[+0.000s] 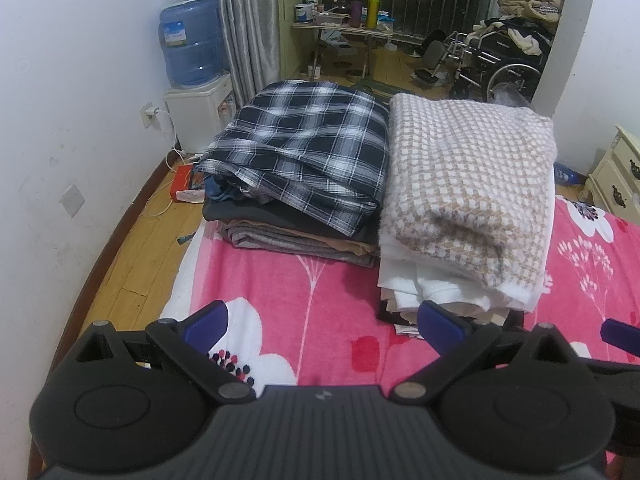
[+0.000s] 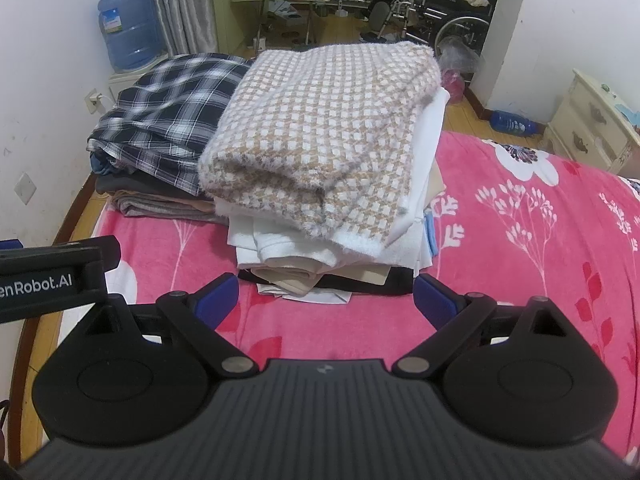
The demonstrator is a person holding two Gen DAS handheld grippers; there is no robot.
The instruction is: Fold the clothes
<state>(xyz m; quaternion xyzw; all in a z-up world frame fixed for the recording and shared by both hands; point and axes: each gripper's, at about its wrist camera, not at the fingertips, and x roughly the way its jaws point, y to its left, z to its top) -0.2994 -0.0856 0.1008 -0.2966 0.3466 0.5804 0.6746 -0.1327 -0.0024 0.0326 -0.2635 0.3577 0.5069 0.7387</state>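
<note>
now both stacks look finished; the left gripper [image 1: 322,326] and right gripper [image 2: 324,300] are held spread, empty, and should be lifted clear of the checked sweater [image 2: 320,128].

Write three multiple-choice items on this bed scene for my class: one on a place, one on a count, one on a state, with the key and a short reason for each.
1. Where does the checked beige sweater lie?
A. on top of the pale pile
B. on the floor
C. under the plaid shirt

2. How many piles of folded clothes stand on the pink blanket?
A. one
B. two
C. four

3. How are the two grippers?
A. both shut on cloth
B. one open, one shut
C. both open, holding nothing

Key: 1 A, it tops the white and cream layers beside the plaid shirt. 2 B, a dark pile and a pale pile stand side by side. 3 C, the left gripper and the right gripper show spread fingers with only blanket between.
</note>
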